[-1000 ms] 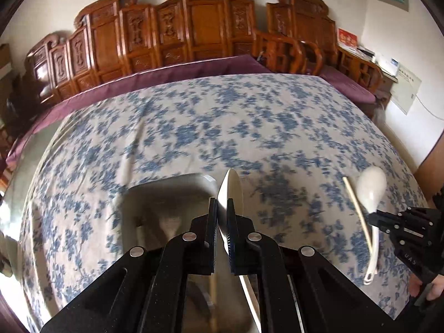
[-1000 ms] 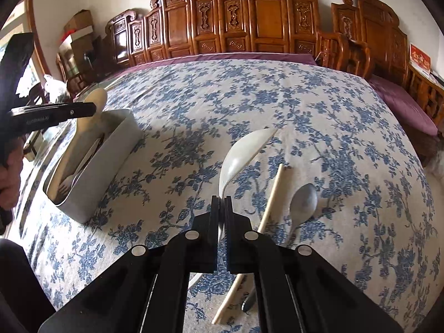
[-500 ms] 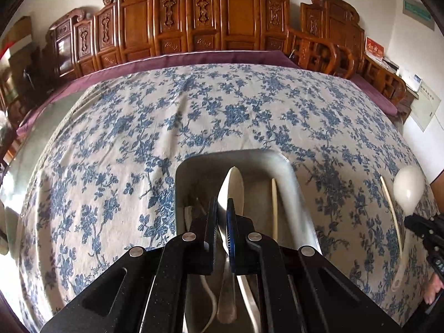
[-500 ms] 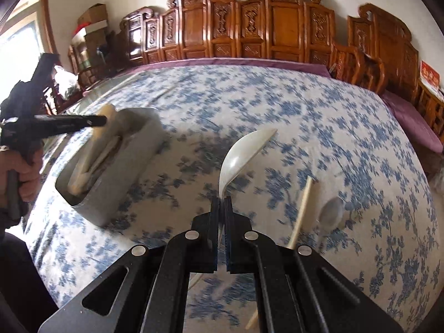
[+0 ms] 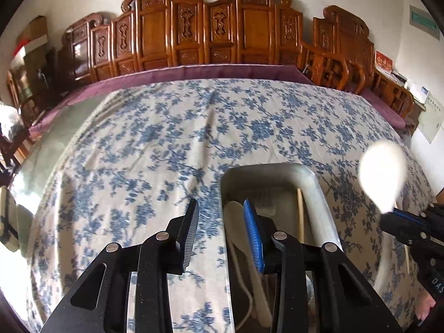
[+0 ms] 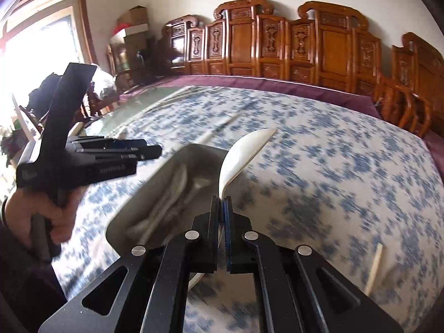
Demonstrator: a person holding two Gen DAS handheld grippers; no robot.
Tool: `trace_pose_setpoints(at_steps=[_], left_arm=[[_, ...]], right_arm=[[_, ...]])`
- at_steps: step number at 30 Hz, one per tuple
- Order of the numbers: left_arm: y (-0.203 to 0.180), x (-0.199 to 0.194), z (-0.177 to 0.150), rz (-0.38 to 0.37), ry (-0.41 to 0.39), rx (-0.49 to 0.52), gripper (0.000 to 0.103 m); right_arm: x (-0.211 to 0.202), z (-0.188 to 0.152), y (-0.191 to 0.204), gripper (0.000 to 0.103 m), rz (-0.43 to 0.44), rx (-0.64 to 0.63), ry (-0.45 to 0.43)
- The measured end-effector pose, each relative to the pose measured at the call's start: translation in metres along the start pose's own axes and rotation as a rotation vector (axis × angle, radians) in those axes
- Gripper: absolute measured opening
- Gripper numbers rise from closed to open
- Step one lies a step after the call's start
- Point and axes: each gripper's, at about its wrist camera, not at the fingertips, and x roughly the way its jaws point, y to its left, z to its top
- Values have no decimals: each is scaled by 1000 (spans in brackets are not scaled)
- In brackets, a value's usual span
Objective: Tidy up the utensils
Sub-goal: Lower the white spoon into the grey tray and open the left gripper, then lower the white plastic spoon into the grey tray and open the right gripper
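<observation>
My left gripper is open and empty, its jaws straddling the left wall of a metal tray. The tray holds a pale spoon, a chopstick and other utensils. My right gripper is shut on the handle of a white spoon and holds it above the tray's near end. In the left wrist view that white spoon hangs in the air right of the tray, held by the right gripper.
A blue-flowered cloth covers the table. A chopstick lies on the cloth at the right of the right wrist view. Carved wooden chairs line the far side. The left gripper and hand are left of the tray.
My left gripper has opened and let its spoon go into the tray, then shifted left. My right gripper has carried the white spoon leftward to above the tray.
</observation>
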Motion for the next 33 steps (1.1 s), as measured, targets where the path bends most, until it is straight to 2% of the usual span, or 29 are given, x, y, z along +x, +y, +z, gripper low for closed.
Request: trace_pose_setpoints(at_steps=[8, 16, 22, 25, 27, 29, 31, 33], left_arm=[[13, -3, 1, 9, -7, -12, 32], [12, -4, 1, 6, -10, -7, 32], [1, -7, 1, -5, -13, 5, 32], [-8, -10, 2, -13, -20, 17, 33], [-15, -12, 1, -17, -27, 25, 40], [-25, -16, 2, -24, -36, 37, 41], [-33, -18, 2, -32, -40, 48, 43], [-43, -21, 2, -44, -44, 60, 50]], right_arm=[[49, 14, 18, 5, 15, -39, 52], [69, 1, 19, 6, 58, -33, 104], [46, -4, 10, 6, 68, -25, 76], [19, -12, -6, 6, 40, -10, 49], [2, -19, -20, 6, 10, 7, 37], [-15, -28, -39, 6, -28, 28, 33], [-32, -38, -59, 12, -86, 51, 36], [-51, -47, -81, 24, -147, 83, 34]])
